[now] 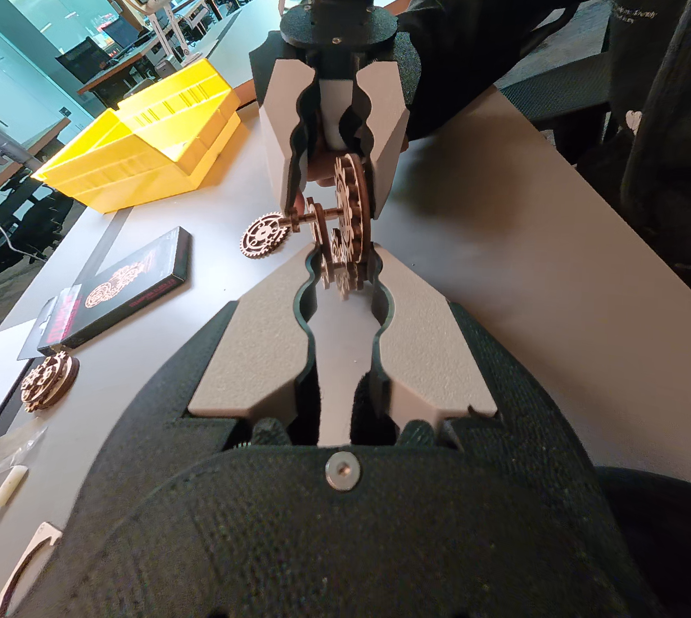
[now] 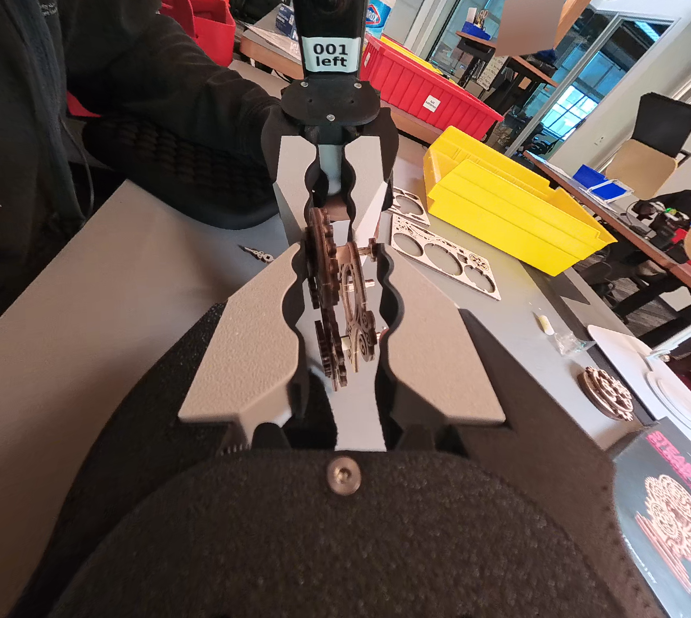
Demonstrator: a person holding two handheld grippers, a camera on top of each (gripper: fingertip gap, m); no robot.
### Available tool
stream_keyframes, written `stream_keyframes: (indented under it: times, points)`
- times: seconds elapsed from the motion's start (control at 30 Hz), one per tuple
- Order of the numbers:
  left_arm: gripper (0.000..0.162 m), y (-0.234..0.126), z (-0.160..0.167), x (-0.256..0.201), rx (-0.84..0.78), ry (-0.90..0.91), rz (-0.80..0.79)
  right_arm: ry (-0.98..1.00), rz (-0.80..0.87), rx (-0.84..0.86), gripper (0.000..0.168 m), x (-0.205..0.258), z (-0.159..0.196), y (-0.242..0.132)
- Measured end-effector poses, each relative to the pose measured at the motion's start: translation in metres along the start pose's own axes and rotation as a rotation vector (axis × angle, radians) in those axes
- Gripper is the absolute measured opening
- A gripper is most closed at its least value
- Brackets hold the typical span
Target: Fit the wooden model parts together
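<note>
The left gripper (image 1: 342,256) and the right gripper (image 2: 342,265) face each other tip to tip above the grey table (image 1: 504,226), both closed on the same wooden gear assembly (image 1: 346,226); the stacked gears stand on edge between the two pairs of fingers, with an axle jutting toward 9 o'clock in the left wrist view; a loose gear (image 1: 264,234) lies on the table just beside that axle's end; at 10 o'clock sits a yellow bin (image 1: 149,151); at 8 o'clock lie a black box (image 1: 123,291) and another gear stack (image 1: 46,381); the right wrist view shows a punched-out wooden sheet (image 2: 445,260) at 2 o'clock.
</note>
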State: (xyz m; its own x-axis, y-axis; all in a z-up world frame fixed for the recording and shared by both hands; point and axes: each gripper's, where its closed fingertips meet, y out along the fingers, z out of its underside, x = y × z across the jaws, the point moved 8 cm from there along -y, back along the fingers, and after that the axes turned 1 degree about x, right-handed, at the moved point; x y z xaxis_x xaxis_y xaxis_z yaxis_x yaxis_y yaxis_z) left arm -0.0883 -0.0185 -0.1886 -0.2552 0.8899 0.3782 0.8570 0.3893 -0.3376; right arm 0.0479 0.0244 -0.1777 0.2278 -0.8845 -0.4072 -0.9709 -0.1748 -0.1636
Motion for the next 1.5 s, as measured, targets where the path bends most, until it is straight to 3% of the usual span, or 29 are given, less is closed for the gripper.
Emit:
stream_keyframes:
  times: [0.03, 0.67, 0.73, 0.93, 1.2, 1.37, 1.5]
  points:
    - [0.022, 0.0, 0.0, 0.0, -0.002, -0.002, 0.0, 0.002, 0.0, -0.001, 0.036, 0.0, 0.0, 0.0]
    - [0.017, -0.005, 0.003, 0.011, -0.016, -0.063, -0.079, -0.002, 0.109, 0.026, 0.034, -0.007, 0.007, 0.002]
    - [0.006, -0.006, 0.004, 0.01, -0.006, -0.042, -0.088, 0.003, 0.111, 0.033, 0.041, -0.007, 0.007, 0.001]
    - [0.006, -0.006, 0.004, 0.011, -0.014, -0.037, -0.095, 0.039, 0.096, 0.04, 0.047, -0.01, 0.01, 0.0]
    - [0.006, -0.005, 0.003, 0.008, -0.011, -0.013, -0.084, 0.09, 0.055, 0.025, 0.039, -0.01, 0.012, 0.0]
    - [0.036, -0.01, 0.0, 0.014, -0.066, -0.075, -0.098, 0.1, 0.045, 0.02, 0.038, -0.01, 0.012, 0.001]
    - [0.044, -0.007, 0.0, 0.012, -0.066, -0.093, -0.074, 0.094, 0.036, 0.019, 0.038, -0.007, 0.012, 0.002]
